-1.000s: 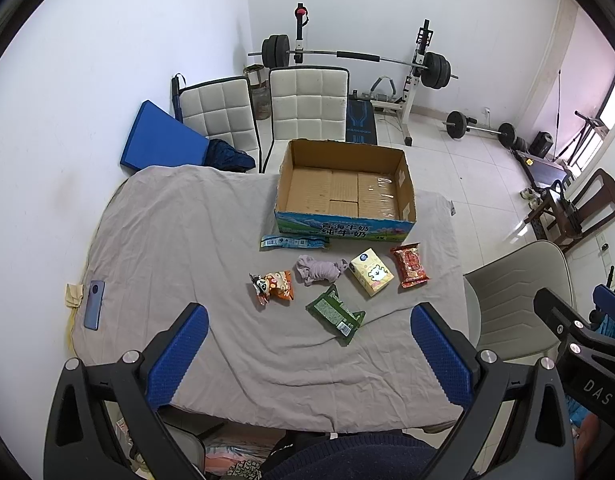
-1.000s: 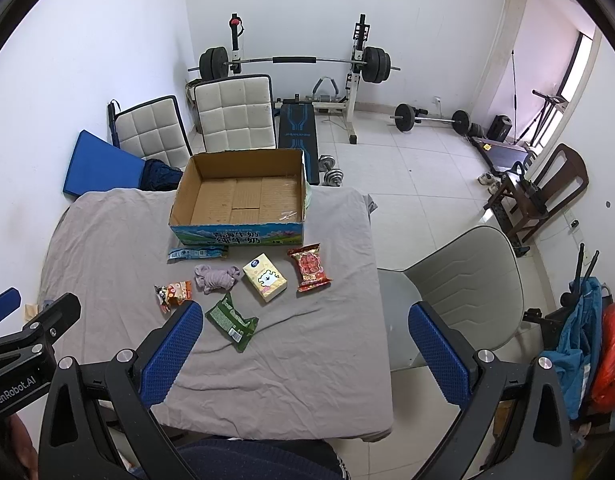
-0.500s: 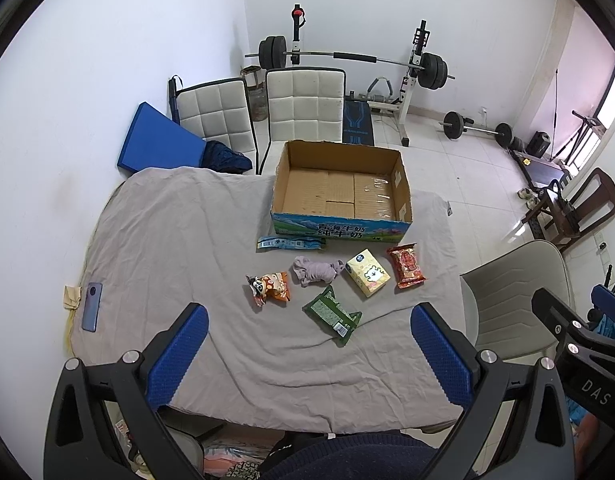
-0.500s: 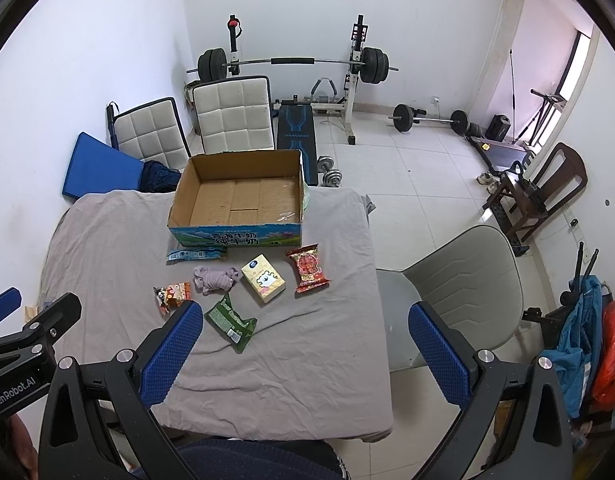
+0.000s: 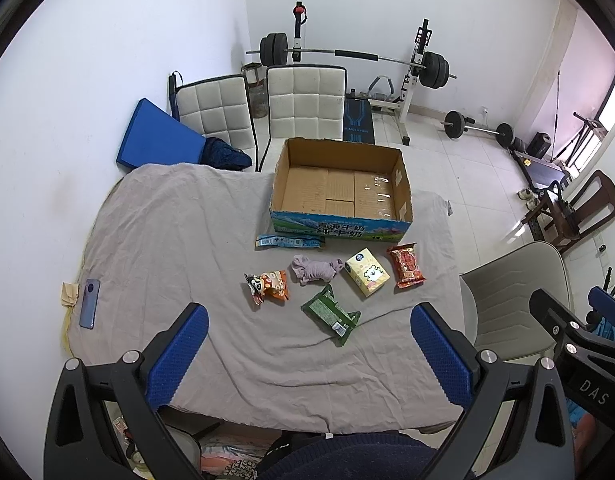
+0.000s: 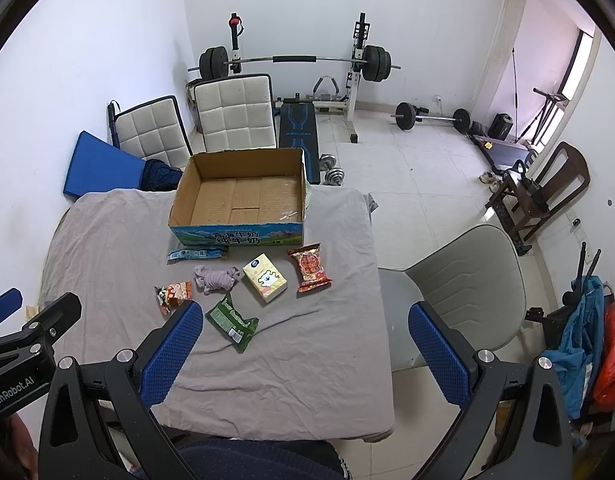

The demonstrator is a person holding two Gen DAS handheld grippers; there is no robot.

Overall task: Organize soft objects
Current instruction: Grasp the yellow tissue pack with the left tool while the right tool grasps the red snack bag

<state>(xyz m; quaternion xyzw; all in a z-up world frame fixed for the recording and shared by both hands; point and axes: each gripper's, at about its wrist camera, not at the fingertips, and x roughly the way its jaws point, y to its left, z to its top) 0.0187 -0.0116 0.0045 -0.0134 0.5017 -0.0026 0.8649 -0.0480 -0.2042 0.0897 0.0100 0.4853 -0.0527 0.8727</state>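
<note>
Both views shifted slightly; green packet long axis diagonal, untouched.

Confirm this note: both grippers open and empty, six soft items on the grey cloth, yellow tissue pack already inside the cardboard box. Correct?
Not quite. In the left wrist view the yellow tissue pack lies on the grey cloth, in front of the empty cardboard box. The rest stands.

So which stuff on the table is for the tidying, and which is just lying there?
For the job: cardboard box, purple cloth, yellow tissue pack, red snack bag, green packet, orange snack bag, blue wrapper.

Just lying about: phone, grey chair.
</note>
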